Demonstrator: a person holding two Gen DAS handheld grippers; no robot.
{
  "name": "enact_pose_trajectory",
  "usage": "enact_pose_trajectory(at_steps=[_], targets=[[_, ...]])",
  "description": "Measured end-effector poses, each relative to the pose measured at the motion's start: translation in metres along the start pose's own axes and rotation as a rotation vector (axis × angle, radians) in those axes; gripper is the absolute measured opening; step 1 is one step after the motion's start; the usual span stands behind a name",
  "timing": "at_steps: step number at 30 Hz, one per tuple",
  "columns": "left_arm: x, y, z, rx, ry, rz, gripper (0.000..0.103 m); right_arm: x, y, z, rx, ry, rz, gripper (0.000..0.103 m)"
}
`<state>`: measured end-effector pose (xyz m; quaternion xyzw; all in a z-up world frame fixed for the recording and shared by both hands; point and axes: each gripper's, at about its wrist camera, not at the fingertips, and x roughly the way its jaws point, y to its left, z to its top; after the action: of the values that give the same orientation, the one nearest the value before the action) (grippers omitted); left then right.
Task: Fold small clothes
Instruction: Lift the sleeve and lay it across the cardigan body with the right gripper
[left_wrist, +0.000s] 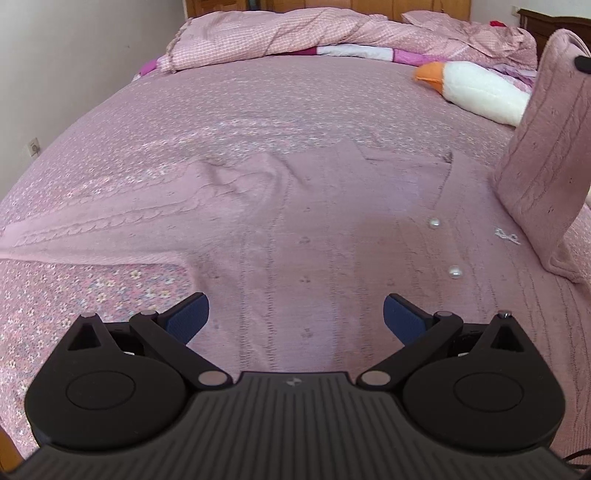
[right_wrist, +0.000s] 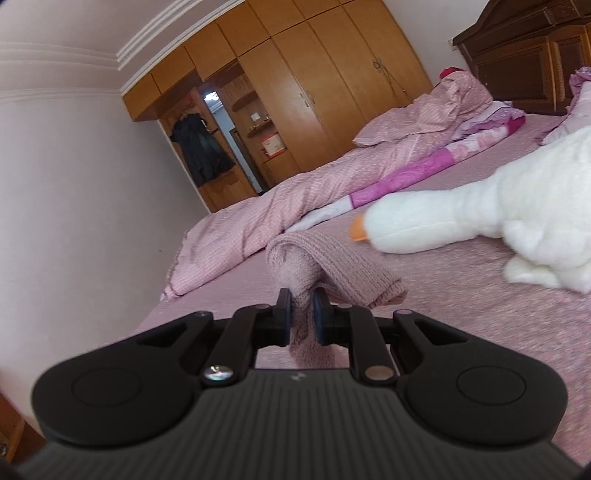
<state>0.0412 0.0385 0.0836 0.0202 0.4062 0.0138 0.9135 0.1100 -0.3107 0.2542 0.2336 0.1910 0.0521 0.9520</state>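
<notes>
Left wrist: pink cable-knit cardigan (left_wrist: 332, 229), pearl-buttoned.

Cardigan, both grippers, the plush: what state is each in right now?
Pink cardigan: spread on the bed, one sleeve lifted.
Lifted sleeve: hanging from the right gripper.
Right gripper: shut on the sleeve.
Left gripper: open, empty.
Plush goose: lying on the bed.

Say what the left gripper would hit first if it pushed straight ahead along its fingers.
Probably the pink knit cardigan lying flat on the bed. The left gripper is open, pointing down at its body panel left of the pearl buttons; depth is uncertain.
</notes>
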Motion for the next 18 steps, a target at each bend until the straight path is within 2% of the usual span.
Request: enact_pose_trajectory(at_steps=[7,14,18], targets=[[0.003,0.033,-0.003,-0.042,-0.002,0.035,0.103,0.03,0.053,-0.028,-0.038,0.055,0.053,0.016],[0.007,0.055,-0.004,-0.06,0.003,0.064,0.103,0.07,0.087,-0.083,-0.1,0.188,0.078,0.016],[0.009,0.063,-0.005,-0.072,0.008,0.067,0.103,0.09,0.09,-0.117,-0.112,0.273,0.07,0.016]])
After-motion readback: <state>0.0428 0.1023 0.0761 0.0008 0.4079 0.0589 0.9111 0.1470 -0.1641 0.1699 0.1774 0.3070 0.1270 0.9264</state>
